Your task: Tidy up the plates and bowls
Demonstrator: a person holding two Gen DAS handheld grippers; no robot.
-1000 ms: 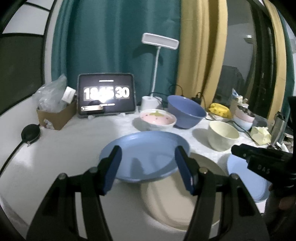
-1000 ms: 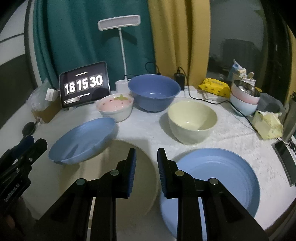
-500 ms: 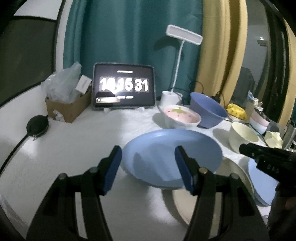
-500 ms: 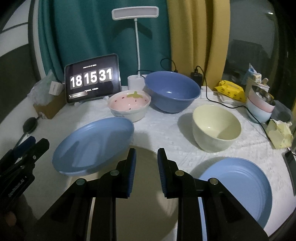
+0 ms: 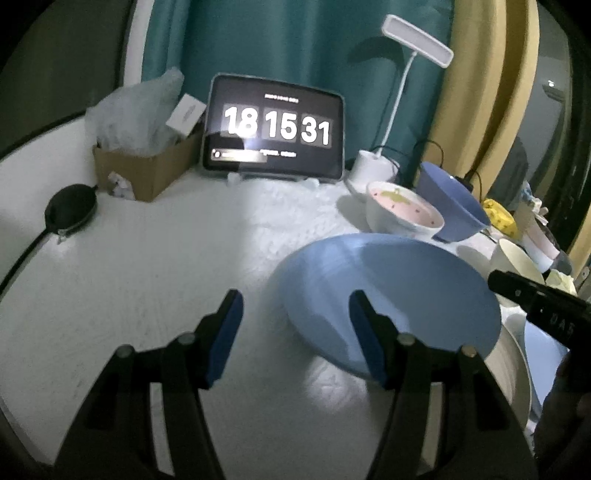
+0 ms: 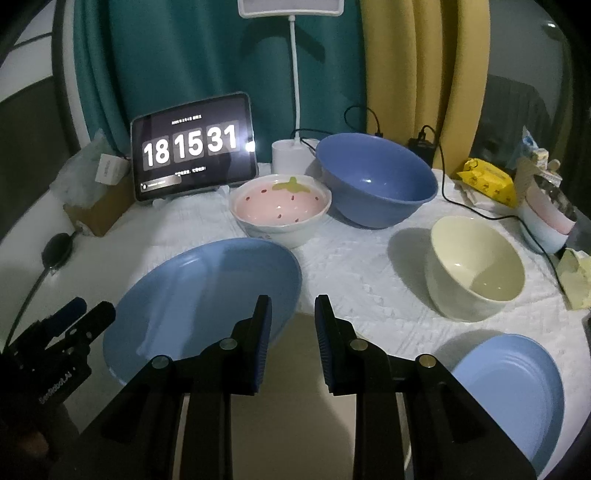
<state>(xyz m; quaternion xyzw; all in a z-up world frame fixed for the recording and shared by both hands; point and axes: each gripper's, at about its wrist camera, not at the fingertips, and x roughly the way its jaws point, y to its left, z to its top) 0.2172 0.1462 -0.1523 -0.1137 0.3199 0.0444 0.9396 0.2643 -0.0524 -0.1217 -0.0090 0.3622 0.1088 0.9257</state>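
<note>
Overhead, lamp (image 6: 290,4); below, white tablecloth (image 6: 373,266)

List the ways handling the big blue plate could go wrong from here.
1. The blue plate looks tilted, its edge overlapping the cream plate; with the left gripper open, it may slide or rock.
2. The strawberry bowl sits close behind its far rim; a push could knock it.
3. The right gripper hovers beside the plate's rim and might bump it.
</note>
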